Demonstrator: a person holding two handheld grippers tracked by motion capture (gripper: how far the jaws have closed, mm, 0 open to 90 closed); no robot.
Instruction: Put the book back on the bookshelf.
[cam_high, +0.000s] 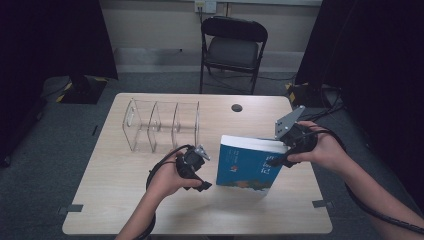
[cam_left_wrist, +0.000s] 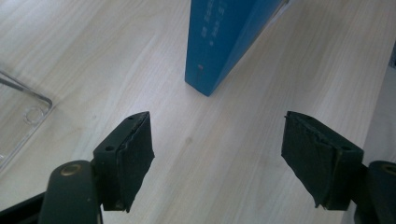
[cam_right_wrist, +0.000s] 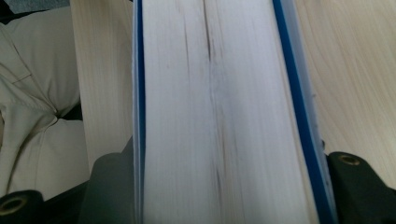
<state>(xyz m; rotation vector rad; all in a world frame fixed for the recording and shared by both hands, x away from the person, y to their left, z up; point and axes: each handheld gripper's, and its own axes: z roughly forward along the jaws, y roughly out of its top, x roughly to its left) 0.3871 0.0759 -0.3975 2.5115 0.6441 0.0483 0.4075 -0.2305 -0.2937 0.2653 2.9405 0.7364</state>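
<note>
My right gripper (cam_high: 278, 159) clamps the blue book (cam_high: 248, 162) upright (page edges toward me); my left gripper (cam_left_wrist: 217, 154) waits open, ready to steady its spine.

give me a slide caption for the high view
Right gripper clamps a blue book tilted up on the table; the open left gripper waits beside it, near a clear divider rack.

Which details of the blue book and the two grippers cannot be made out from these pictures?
- Blue paperback book: cover text too small in the high view; spine print blurred.
- Right gripper: pads hidden behind the page block.
- Left gripper: body cut off by the bottom edge.
</note>
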